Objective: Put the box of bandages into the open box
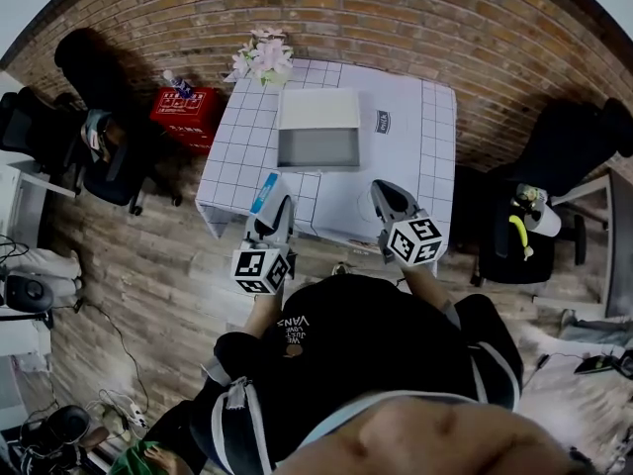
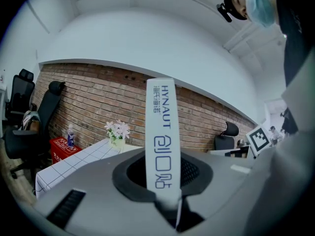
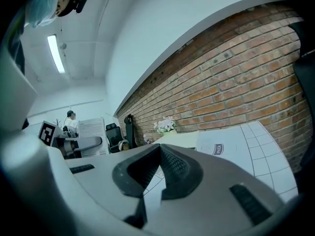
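While left gripper is the nearer tool, table bears open box mid-top, mouth up | open box lies ahead, slightly right of left gripper | left gripper clamped on bandage box, long axis along jaws, over near table edge | right gripper jaws together, empty
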Available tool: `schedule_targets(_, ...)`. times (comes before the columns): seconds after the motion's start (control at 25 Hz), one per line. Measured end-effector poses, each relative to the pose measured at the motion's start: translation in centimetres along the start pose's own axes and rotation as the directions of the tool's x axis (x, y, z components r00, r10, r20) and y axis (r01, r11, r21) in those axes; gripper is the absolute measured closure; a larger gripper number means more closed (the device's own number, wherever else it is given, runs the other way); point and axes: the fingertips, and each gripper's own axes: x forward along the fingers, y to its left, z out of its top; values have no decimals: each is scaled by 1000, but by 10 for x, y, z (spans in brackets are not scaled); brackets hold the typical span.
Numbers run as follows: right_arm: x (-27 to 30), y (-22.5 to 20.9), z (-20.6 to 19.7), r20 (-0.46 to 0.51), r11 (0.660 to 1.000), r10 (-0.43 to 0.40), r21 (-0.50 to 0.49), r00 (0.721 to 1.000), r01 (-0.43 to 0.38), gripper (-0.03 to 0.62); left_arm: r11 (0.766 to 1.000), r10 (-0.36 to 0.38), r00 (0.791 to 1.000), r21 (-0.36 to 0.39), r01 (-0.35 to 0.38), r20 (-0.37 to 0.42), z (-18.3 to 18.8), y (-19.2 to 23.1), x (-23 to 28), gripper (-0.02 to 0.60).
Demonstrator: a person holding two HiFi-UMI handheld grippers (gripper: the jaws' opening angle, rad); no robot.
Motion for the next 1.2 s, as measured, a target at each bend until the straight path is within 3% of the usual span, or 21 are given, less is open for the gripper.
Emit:
schedule_targets(0.4,19,-16,-3,-24,1000,3,6,1000,-2,600,1000,15,1000,-6,-15,-22,-7,14,21,503)
schedule_targets(0.84,47,-25,7,3,992,-117,38,993,117,600,992,-121,989,6,122,-81,5,39,71,503)
schedule_targets(1.2,74,-24,14,36,973,-224,72,974,221,600,965,-252,957,40,260,-141,16,68,110,503)
